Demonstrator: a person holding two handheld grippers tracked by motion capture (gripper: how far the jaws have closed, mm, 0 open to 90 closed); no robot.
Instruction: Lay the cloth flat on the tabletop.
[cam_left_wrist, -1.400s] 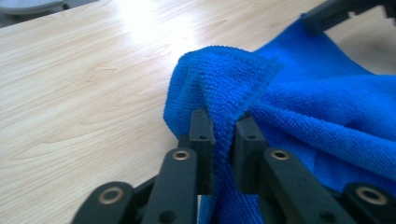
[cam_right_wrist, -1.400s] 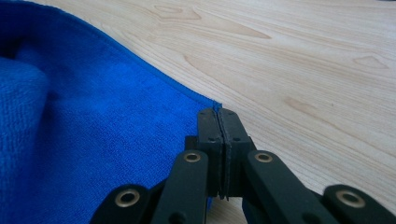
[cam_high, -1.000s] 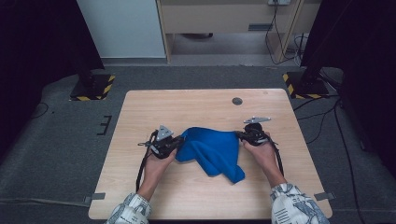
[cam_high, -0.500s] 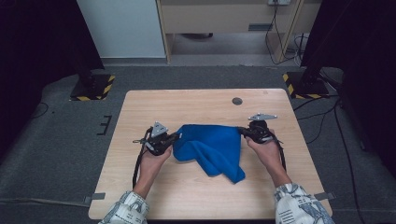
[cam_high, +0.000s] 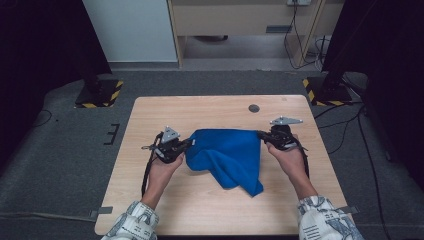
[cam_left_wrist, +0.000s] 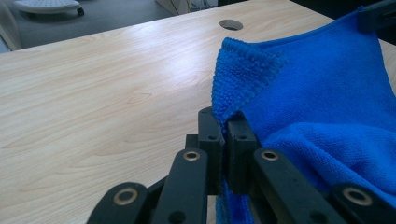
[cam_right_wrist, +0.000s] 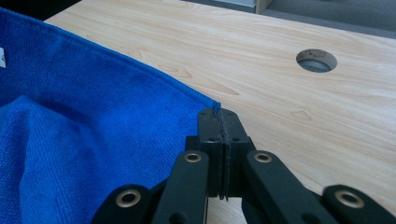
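A blue microfibre cloth (cam_high: 227, 155) is stretched between both grippers above the wooden table (cam_high: 215, 112), its lower part hanging down to a point towards the front. My left gripper (cam_high: 189, 143) is shut on the cloth's left corner (cam_left_wrist: 236, 77), which sticks up past the jaws. At the right, my right gripper (cam_high: 260, 134) is shut on the other top corner (cam_right_wrist: 212, 106), with the taut hem running off to the left. The cloth (cam_right_wrist: 84, 130) spreads left of the right jaws.
A round cable hole (cam_high: 254, 108) lies in the table's far right part, also seen as the hole (cam_right_wrist: 316, 60) and the hole (cam_left_wrist: 230, 24). Black stands with yellow-striped bases (cam_high: 97, 94) flank the table on the grey floor.
Both grippers have moved apart, the left one leftwards and the right one rightwards, pulling the cloth's top edge taut and wider between them.
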